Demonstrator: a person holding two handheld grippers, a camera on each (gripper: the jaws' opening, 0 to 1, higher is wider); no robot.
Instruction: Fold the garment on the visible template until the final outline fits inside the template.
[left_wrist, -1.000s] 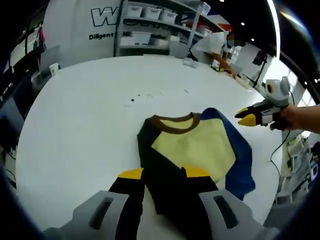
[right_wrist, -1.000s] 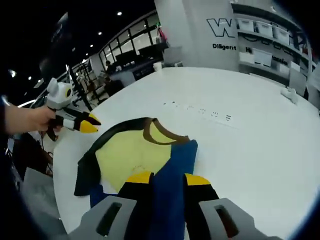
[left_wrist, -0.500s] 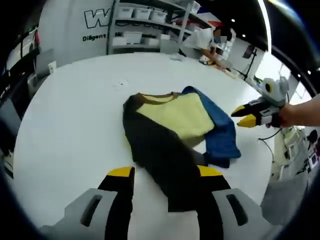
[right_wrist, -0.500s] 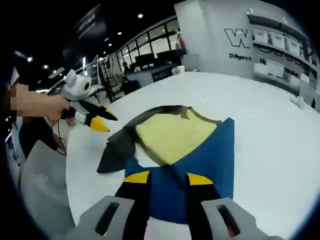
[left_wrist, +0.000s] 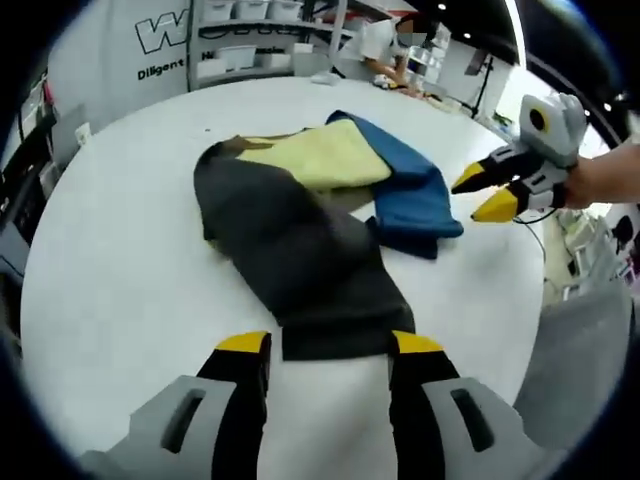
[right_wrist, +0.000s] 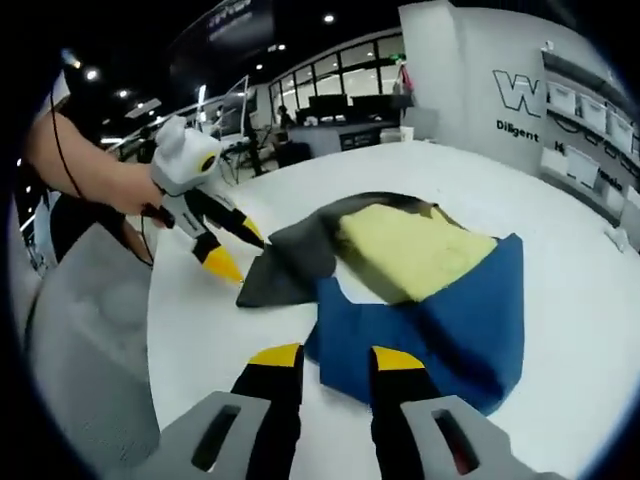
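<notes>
The garment lies on the white table, with a yellow body (left_wrist: 315, 160), a long black part (left_wrist: 290, 250) and a folded blue part (left_wrist: 405, 190). The black part's end lies flat on the table between the tips of my left gripper (left_wrist: 330, 345), which is open. My right gripper (left_wrist: 480, 192) hovers open just right of the blue fold, apart from it. In the right gripper view, the blue part (right_wrist: 430, 330) lies under and ahead of my right gripper (right_wrist: 336, 356). There my left gripper (right_wrist: 240, 250) stands open beside the black part's end (right_wrist: 285, 275), and the yellow body (right_wrist: 415, 250) lies beyond.
The round white table (left_wrist: 110, 270) drops off at its curved edge to a grey floor (left_wrist: 580, 360). Shelves with bins (left_wrist: 250, 50) and a person (left_wrist: 385, 40) stand beyond the far side. A hand (left_wrist: 605, 180) and an arm (right_wrist: 90, 165) hold the grippers.
Both grippers have drawn back from the garment toward the table's edge. The black and blue parts they held are let go and lie flat, and the left jaws stand wider.
</notes>
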